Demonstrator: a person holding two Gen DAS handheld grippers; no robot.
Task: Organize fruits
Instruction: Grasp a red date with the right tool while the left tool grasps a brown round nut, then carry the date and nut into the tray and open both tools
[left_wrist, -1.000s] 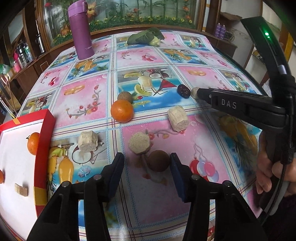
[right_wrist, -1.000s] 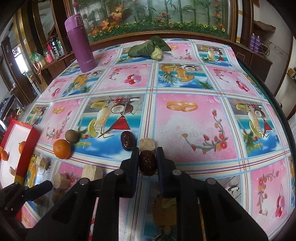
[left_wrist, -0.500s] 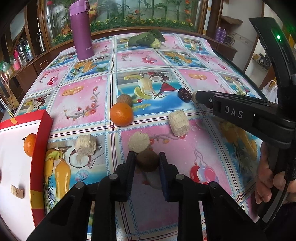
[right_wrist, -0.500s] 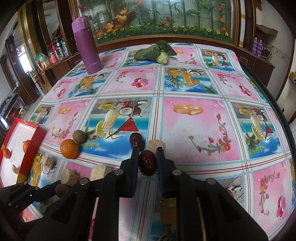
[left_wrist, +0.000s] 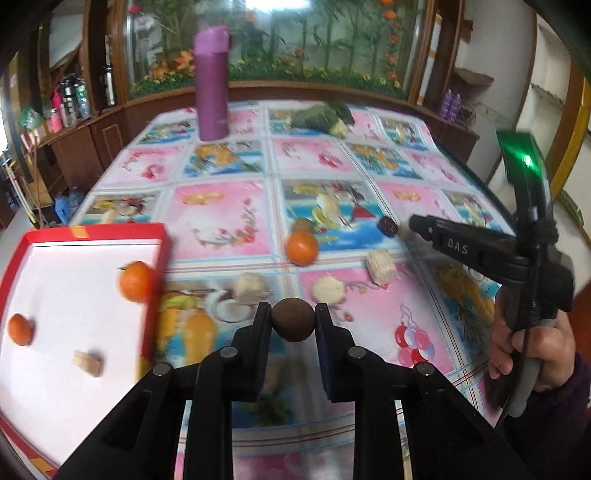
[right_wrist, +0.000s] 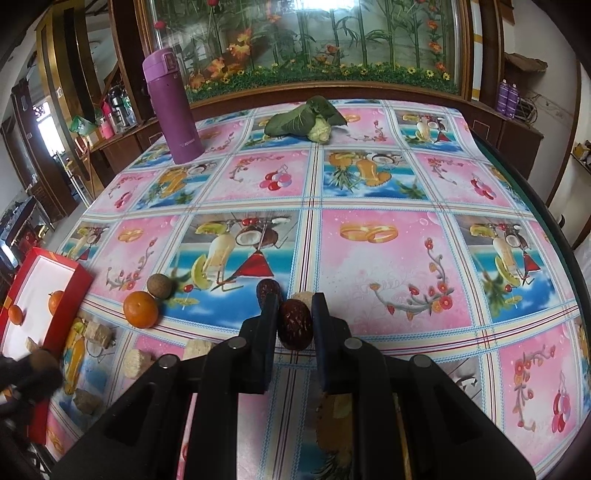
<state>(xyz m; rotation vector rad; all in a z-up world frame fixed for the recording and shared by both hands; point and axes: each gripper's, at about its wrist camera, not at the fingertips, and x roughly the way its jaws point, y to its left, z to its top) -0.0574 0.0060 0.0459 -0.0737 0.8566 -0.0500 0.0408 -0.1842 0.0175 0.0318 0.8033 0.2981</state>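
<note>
My left gripper (left_wrist: 292, 325) is shut on a round brown fruit (left_wrist: 292, 324), held above the tablecloth just right of the red tray (left_wrist: 92, 230). The white-floored tray holds two oranges (left_wrist: 135, 280) and a pale chunk (left_wrist: 88, 363). My right gripper (right_wrist: 294, 325) is shut on a dark red date (right_wrist: 294, 325). On the cloth lie another orange (right_wrist: 140, 309), a second brown fruit (right_wrist: 160, 285), a second date (right_wrist: 266, 290) and several pale sugarcane chunks (left_wrist: 380, 266). The right gripper's black body (left_wrist: 480, 251) shows in the left wrist view, a hand (left_wrist: 532, 350) gripping its handle.
A tall purple flask (right_wrist: 173, 110) stands at the far left of the table. A leafy green vegetable (right_wrist: 306, 120) lies at the far middle. Wooden cabinets and a glass panel ring the table; its right edge (right_wrist: 546, 218) curves close by.
My left gripper closed on the brown fruit, lifted it and swung left toward the red tray. My right gripper stayed shut on the date and rose a little.
</note>
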